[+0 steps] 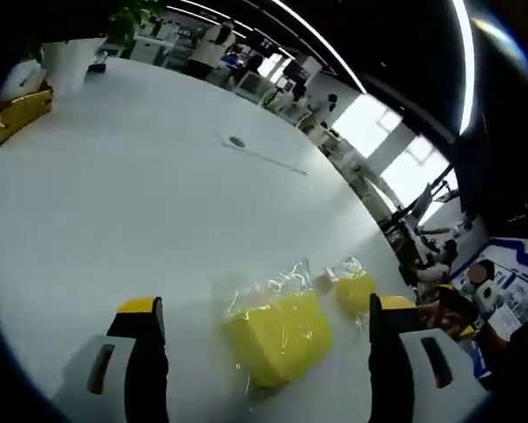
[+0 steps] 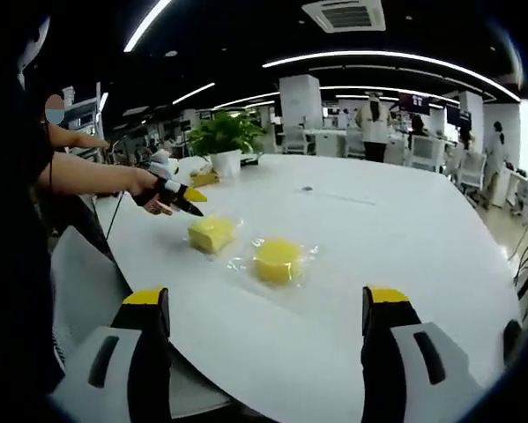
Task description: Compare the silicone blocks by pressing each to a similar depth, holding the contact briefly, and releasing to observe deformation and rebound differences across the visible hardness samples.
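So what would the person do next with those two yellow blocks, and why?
Probably lower the left gripper onto the square block to press it. Its fingers are open and hovering just above that block, and the round block also lies untouched, both wrapped in clear plastic.

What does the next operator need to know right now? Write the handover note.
Left gripper: open, empty, hovering just short of the square yellow block.
Right gripper: open, empty, held back from the table's edge.
Both blocks lie in clear plastic wrap on the white table: the square one beside the round yellow block, apart.
Done: nothing visibly pressed.
Left: press, hold and release each block to a similar depth, then compare rebound.
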Motion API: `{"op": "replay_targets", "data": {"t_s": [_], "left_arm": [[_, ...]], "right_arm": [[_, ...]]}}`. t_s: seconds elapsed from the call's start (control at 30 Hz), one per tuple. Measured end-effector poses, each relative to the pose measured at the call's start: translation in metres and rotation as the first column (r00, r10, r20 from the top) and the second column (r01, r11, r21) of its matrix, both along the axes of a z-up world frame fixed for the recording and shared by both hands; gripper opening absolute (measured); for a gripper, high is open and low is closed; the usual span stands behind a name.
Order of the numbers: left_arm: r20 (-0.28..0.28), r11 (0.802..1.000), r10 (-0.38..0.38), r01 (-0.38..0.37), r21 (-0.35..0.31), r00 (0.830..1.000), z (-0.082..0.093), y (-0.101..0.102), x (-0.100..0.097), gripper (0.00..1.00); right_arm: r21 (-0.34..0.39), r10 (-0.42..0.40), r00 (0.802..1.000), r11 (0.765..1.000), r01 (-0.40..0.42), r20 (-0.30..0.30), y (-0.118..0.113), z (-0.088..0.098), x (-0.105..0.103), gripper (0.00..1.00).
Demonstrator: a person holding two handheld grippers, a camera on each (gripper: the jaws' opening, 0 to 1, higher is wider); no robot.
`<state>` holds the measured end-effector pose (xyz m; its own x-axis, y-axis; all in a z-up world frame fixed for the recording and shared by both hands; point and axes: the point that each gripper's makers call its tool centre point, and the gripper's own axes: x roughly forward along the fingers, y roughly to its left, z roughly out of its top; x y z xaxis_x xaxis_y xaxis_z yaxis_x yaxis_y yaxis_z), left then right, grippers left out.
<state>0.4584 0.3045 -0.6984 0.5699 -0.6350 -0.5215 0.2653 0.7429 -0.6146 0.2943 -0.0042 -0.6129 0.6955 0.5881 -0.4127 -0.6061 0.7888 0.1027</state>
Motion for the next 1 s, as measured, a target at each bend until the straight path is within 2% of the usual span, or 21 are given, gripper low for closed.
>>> {"op": "replay_targets", "data": {"t_s": [0.07, 0.13, 0.3, 0.5, 0.53, 0.63, 0.7, 0.73, 0.77, 0.8, 0.83, 0.9, 0.93, 0.97, 1.0], "left_arm": [[-0.008, 0.999, 0.018, -0.018, -0.026, 1.0, -0.004, 0.0, 0.004, 0.93], [-0.038, 0.997, 0.035, -0.037, -0.064, 0.999, -0.007, -0.003, 0.004, 0.87], [-0.049, 0.989, 0.051, -0.058, -0.134, 0.997, -0.01, -0.011, 0.008, 0.71], [-0.085, 0.986, 0.057, -0.07, -0.152, 0.995, -0.02, -0.016, 0.006, 0.46], [-0.093, 0.981, 0.083, -0.098, -0.168, 0.992, -0.022, -0.015, 0.008, 0.42], [-0.193, 0.956, 0.145, -0.188, -0.224, 0.97, -0.03, -0.014, 0.004, 0.27], [-0.219, 0.933, 0.163, -0.222, -0.284, 0.962, -0.027, -0.018, 0.003, 0.2], [-0.202, 0.929, 0.17, -0.225, -0.292, 0.964, -0.027, -0.018, 0.003, 0.17], [-0.2, 0.938, 0.162, -0.213, -0.272, 0.966, -0.03, -0.018, -0.001, 0.15], [-0.168, 0.944, 0.156, -0.197, -0.263, 0.973, -0.028, -0.019, -0.001, 0.12], [-0.147, 0.945, 0.135, -0.172, -0.278, 0.98, -0.025, -0.022, -0.002, 0.1], [-0.134, 0.927, 0.152, -0.188, -0.325, 0.979, -0.016, -0.025, 0.0, 0.03], [-0.088, 0.926, 0.151, -0.172, -0.336, 0.985, -0.01, -0.024, 0.002, 0.0], [-0.112, 0.926, 0.181, -0.208, -0.314, 0.977, -0.012, -0.02, 0.003, 0.0], [-0.113, 0.93, 0.168, -0.195, -0.31, 0.979, -0.012, -0.021, 0.001, 0.0]], "right_arm": [[-0.006, 0.001, 1.0, 1.0, -0.001, -0.005, 0.0, -0.001, 0.001, 0.83], [-0.014, 0.002, 1.0, 1.0, -0.002, -0.009, -0.001, -0.001, 0.001, 0.82], [0.006, -0.004, 1.0, 1.0, 0.004, -0.011, -0.003, 0.001, -0.001, 0.78], [0.005, -0.016, 1.0, 1.0, 0.016, -0.016, -0.005, -0.002, -0.002, 0.76], [0.004, -0.018, 1.0, 1.0, 0.018, -0.018, -0.005, -0.002, -0.002, 0.76], [0.0, -0.019, 1.0, 1.0, 0.019, -0.024, -0.005, -0.005, -0.003, 0.75], [0.003, -0.018, 1.0, 1.0, 0.018, -0.025, -0.004, -0.005, -0.003, 0.75], [0.003, -0.019, 1.0, 1.0, 0.019, -0.025, -0.004, -0.005, -0.003, 0.75], [0.007, -0.018, 1.0, 1.0, 0.018, -0.021, -0.003, -0.005, -0.003, 0.75], [0.008, -0.017, 1.0, 1.0, 0.017, -0.02, -0.003, -0.005, -0.003, 0.74], [0.009, -0.017, 1.0, 1.0, 0.017, -0.022, -0.002, -0.005, -0.002, 0.74], [0.009, -0.013, 1.0, 1.0, 0.013, -0.026, -0.001, -0.006, -0.003, 0.74], [0.008, -0.011, 1.0, 1.0, 0.011, -0.024, 0.0, -0.006, -0.003, 0.74], [0.009, -0.008, 1.0, 1.0, 0.009, -0.022, 0.001, -0.005, -0.002, 0.74], [0.012, -0.006, 1.0, 1.0, 0.007, -0.021, 0.002, -0.005, -0.003, 0.74]]}}
